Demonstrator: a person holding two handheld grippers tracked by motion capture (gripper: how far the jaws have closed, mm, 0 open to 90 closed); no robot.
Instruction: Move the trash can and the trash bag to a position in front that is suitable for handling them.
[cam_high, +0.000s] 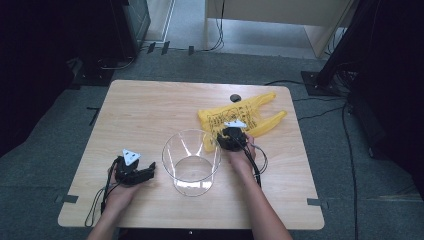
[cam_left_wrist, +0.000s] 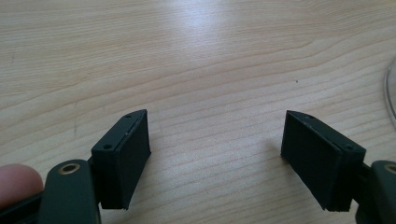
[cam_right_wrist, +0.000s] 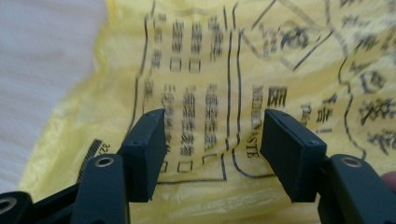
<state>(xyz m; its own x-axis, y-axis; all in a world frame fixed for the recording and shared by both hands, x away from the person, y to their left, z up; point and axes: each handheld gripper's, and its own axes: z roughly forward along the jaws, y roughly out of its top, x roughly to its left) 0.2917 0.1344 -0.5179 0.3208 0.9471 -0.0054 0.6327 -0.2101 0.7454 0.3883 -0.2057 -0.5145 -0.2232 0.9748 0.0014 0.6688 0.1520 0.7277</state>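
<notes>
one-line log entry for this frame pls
left hand-held gripper: open, over bare table | right hand-held gripper: open, over yellow bag | clear bin: upright between them

Your counter (cam_high: 150, 107) is light wood with rounded corners. On it, a clear plastic container (cam_high: 191, 161) stands near the middle of the front edge, and a yellow printed bag (cam_high: 243, 119) lies flat toward the far right corner.

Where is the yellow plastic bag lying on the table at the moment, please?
In the high view, the yellow plastic bag lies flat on the table's far right part, just beyond the clear bin, with the right claw over its near edge.
</notes>
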